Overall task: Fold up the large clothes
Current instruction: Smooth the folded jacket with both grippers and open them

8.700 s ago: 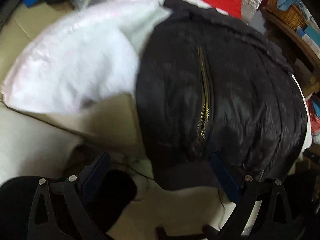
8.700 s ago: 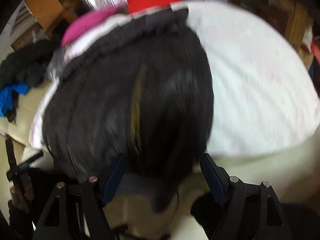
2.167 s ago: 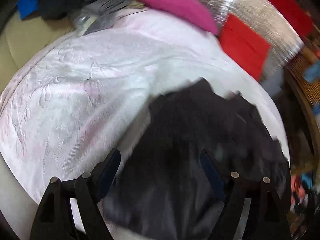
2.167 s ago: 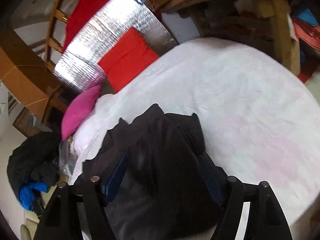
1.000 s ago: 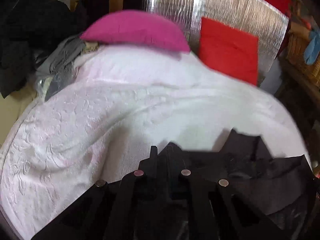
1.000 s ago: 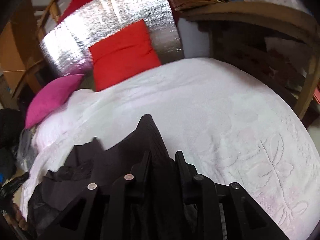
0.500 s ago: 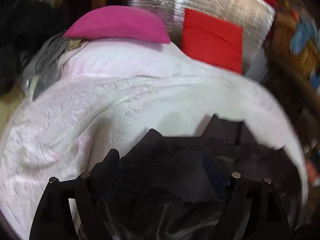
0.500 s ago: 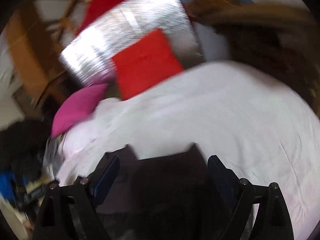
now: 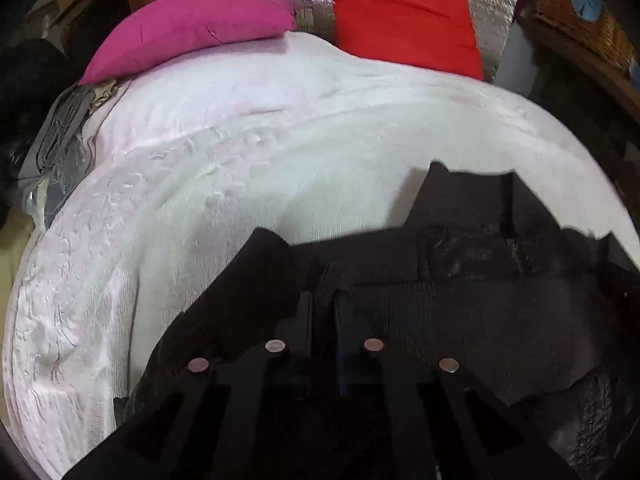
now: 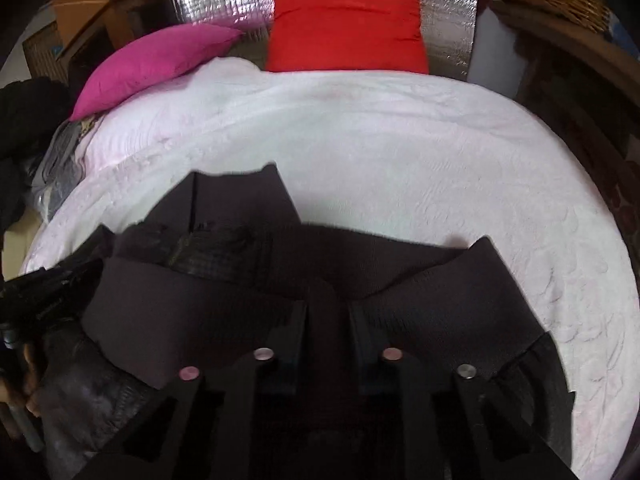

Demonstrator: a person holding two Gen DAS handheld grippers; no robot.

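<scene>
The black jacket (image 9: 460, 288) lies at the near edge of the bed (image 9: 280, 152), on the white quilt, bunched into dark layers with a ribbed hem or cuff standing up toward the pillows. Both grippers are down in it. The left gripper (image 9: 322, 312) has its fingers drawn nearly together with a fold of the black cloth pinched between them, at the jacket's left corner; the right gripper (image 10: 326, 312) is likewise closed on a ridge of fabric that rises between its fingers, nearer the right corner. Holding two spread points of one edge looks like the reason for this grip: it lets the person carry that edge as a straight line across the garment, so the fold lands flat and not twisted. The wide bare quilt ahead gives room for that. The pink pillow (image 10: 148, 68) and the red one (image 10: 348, 24) sit well apart at the head, out of the way (a grey bundle lies at the left side, also clear).
</scene>
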